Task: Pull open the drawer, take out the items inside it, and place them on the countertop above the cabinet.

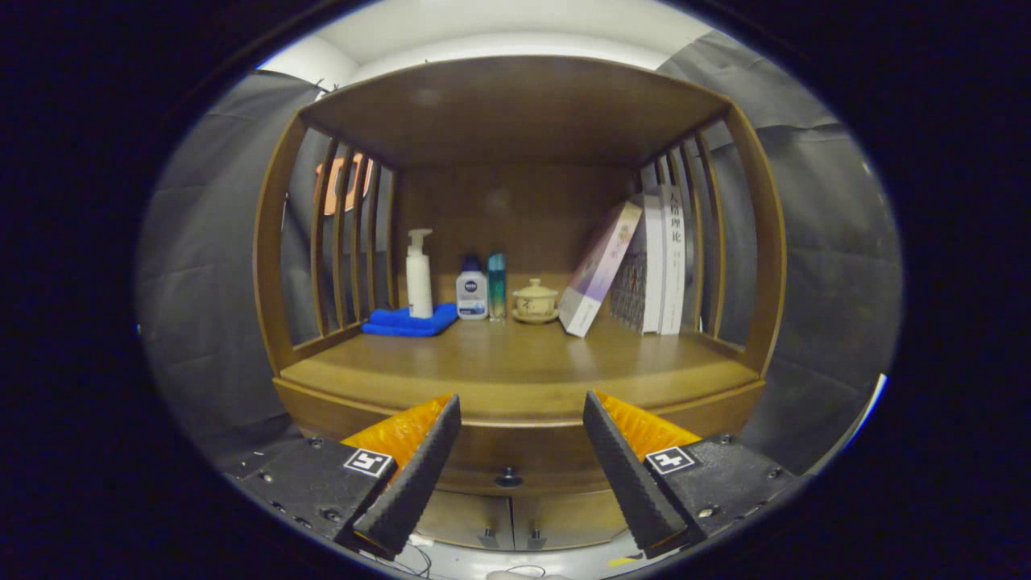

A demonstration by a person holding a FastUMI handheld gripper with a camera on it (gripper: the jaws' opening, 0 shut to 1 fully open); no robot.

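1. Facing the cabinet [515, 379], the gripper [522, 415] hangs with its 2 fingers spread wide, holding nothing.
2. Between the fingers and just beyond them sits the drawer [515, 463], shut, its long axis running crosswise under the countertop [515, 362]; its knob [508, 478] points at the gripper.
3. At the countertop's back stand a pump bottle [418, 275] on a blue cloth [409, 321], 2 small bottles [472, 294], a lidded cup [535, 300] and books [656, 262], 1 leaning.

Wooden countertop [515, 366] bears bottles, cloth [409, 321], books [636, 266].
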